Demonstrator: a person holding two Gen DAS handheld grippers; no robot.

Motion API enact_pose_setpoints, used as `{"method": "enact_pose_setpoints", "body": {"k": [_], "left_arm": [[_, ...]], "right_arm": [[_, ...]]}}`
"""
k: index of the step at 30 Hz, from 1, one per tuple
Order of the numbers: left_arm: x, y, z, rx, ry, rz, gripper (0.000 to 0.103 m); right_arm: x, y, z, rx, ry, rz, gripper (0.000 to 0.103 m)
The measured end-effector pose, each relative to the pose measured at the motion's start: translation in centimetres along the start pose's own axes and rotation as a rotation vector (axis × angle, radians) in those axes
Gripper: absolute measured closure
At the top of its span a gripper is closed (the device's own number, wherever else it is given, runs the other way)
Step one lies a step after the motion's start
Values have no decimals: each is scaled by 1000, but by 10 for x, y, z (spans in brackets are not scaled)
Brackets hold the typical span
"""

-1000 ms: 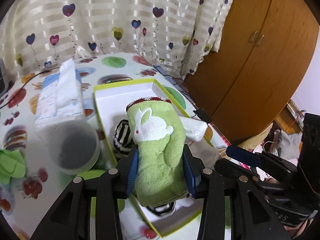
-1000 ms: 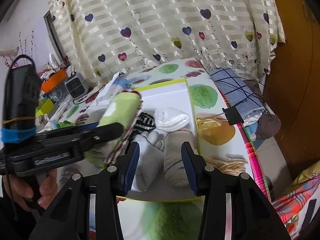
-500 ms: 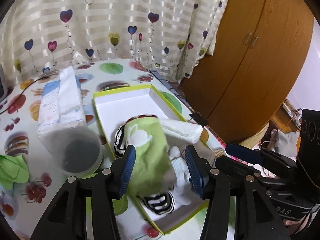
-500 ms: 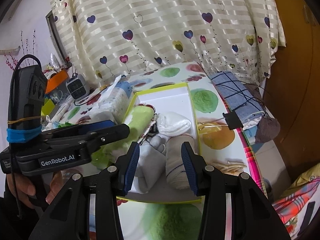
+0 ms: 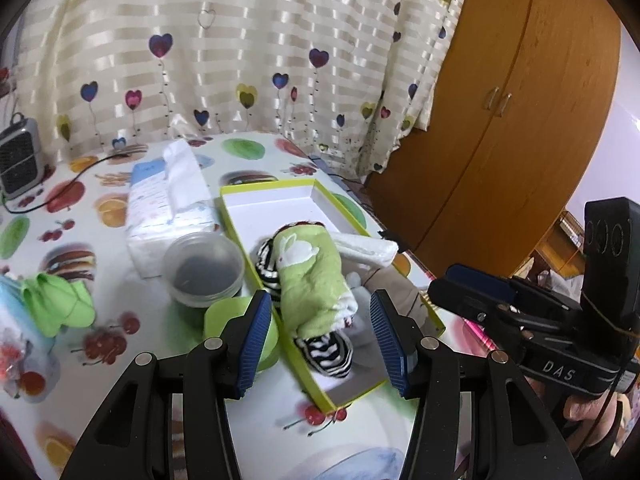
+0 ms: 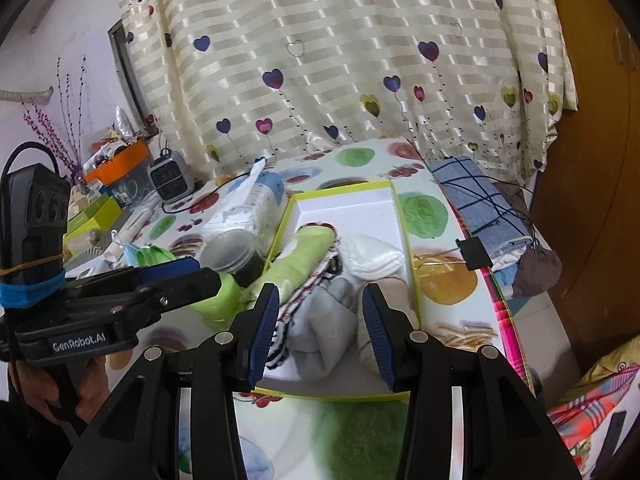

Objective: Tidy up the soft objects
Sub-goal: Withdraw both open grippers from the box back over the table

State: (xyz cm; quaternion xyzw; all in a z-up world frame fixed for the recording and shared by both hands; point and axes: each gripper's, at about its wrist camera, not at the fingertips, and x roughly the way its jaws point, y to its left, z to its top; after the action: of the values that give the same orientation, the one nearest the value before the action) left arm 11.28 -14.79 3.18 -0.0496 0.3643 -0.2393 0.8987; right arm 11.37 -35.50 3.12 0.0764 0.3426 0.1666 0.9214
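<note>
Inside box (image 5: 276, 196): one green roll (image 5: 310, 276), one striped sock (image 5: 328, 350), one white roll (image 5: 366, 246), two grey. Before box, left gripper (image 5: 322, 338) and right gripper (image 6: 320, 330), both parted, holding nothing.

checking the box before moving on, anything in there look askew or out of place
The green rabbit towel roll lies on top of the striped sock rather than in its own spot, and the white roll rests tilted against the rim of the box. Both grippers are open and hold nothing.

left claw (image 5: 322, 334) agape, right claw (image 6: 322, 330) agape
</note>
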Motion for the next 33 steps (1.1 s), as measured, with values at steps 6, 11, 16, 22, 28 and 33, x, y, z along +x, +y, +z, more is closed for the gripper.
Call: {"method": "enact_pose_setpoints", "body": {"k": [6,11,16,22,28,33], "left_arm": [[-19,10,-9,-26,-22,37,52],[-34,15,-17,-35,-40,41,52],[-49,22,-24,-41,-61,62,52],[-61,38,-32,-79,-72,100,52],[-69,49,-41,-97,-67,104,52],[-69,62,-50,-126,-47,123,52]], "right_arm": [[-8,17,0,-27,-9,14,58],[-10,40,-3,-83,-4,36,58],[-10,59,-7,-123,3,57,58],[-7,80,-8,-157,6,75,58],[-4,95,-9,-180,8,96,58],[2,106,-11,-199,17,123,57]]}}
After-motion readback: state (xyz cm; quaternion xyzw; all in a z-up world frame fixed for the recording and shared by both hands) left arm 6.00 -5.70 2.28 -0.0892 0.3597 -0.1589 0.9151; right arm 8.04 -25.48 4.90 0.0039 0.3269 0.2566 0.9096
